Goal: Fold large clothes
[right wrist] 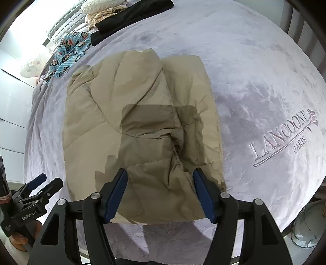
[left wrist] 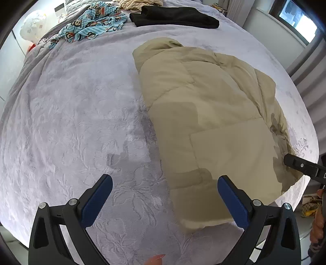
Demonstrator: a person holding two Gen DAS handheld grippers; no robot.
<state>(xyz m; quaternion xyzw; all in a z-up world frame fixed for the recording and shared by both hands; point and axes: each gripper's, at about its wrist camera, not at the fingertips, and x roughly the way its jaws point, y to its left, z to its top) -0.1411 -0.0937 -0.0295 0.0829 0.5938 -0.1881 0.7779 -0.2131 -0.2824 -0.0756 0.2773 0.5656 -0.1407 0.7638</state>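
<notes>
A beige padded jacket (left wrist: 205,110) lies folded lengthwise on the grey plush bed cover (left wrist: 71,122). In the right wrist view the jacket (right wrist: 140,114) fills the middle. My left gripper (left wrist: 165,181) is open and empty, above the jacket's near left corner. My right gripper (right wrist: 160,175) is open and empty over the jacket's near hem. The left gripper also shows at the left edge of the right wrist view (right wrist: 43,181), and one black finger (left wrist: 301,165) of the right gripper shows in the left wrist view.
At the far end of the bed lie a blue monkey-print garment (left wrist: 93,22), a folded black garment (left wrist: 175,17) and a striped cream one (left wrist: 138,4). The cover bears embroidered lettering (right wrist: 283,134). The bed's near edge runs just below both grippers.
</notes>
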